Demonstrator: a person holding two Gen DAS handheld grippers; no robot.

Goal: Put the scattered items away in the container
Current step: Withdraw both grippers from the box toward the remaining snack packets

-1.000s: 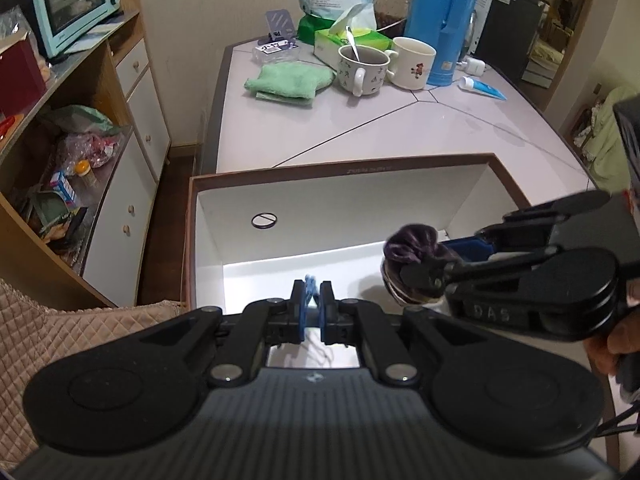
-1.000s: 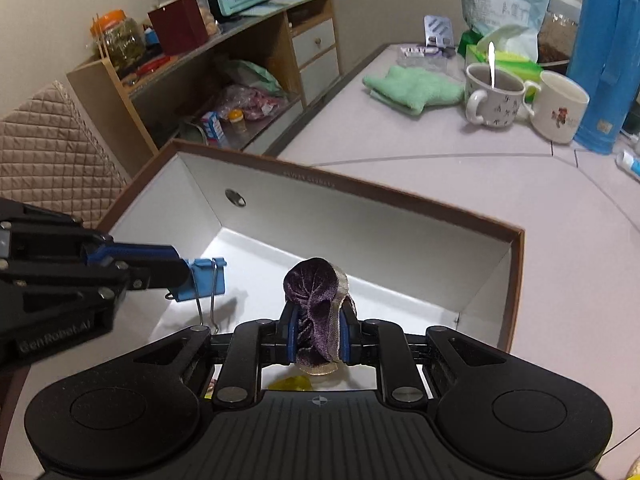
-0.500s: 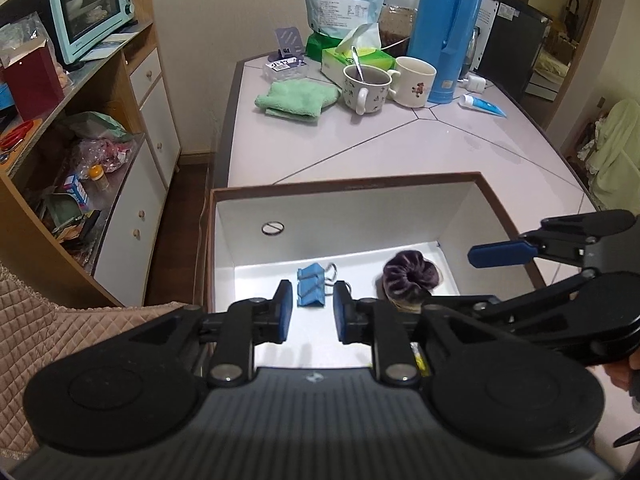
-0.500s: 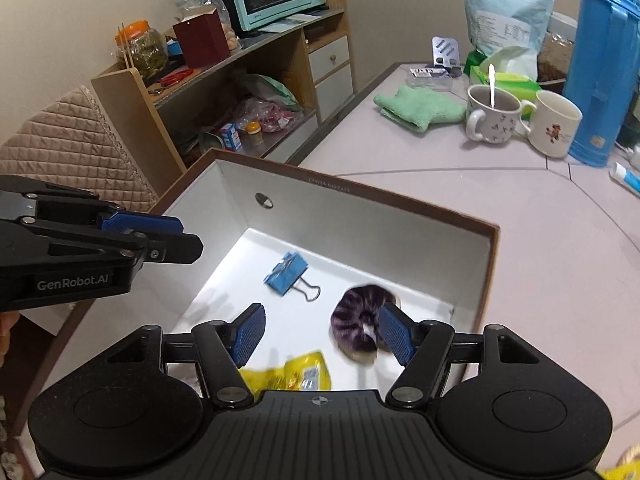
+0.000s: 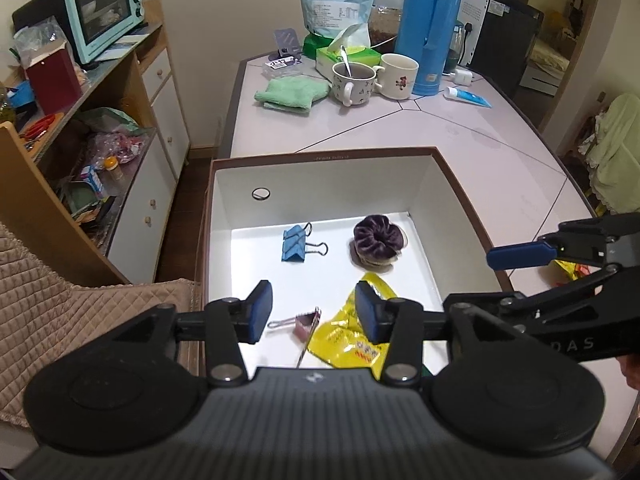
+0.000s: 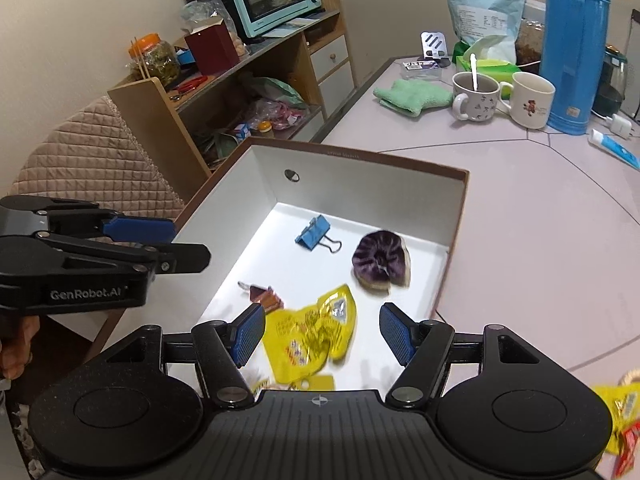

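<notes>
Over the box [image 5: 320, 158] both my grippers, left [image 5: 314, 312] and right [image 6: 322, 334], hang empty, left fingers just spread — blue clip [image 5: 294, 242] and purple scrunchie [image 5: 376, 240] dropped inside — next, probably the yellow packets [image 6: 618, 420] on the bench.

Box [image 5: 320, 160] open on top, walls high on all sides; entry from above only. Box floor: blue clip [image 5: 294, 242] near far wall, purple scrunchie [image 5: 376, 240] near far right corner, yellow packet [image 5: 352, 336] and small dark clip [image 5: 306, 322] toward near edge. Bare floor along left wall and mid-floor. Table [image 5: 460, 136] clear between box and far edge; mugs [image 5: 354, 80], green cloth [image 5: 290, 94], blue flask [image 5: 430, 26] crowd far edge.
</notes>
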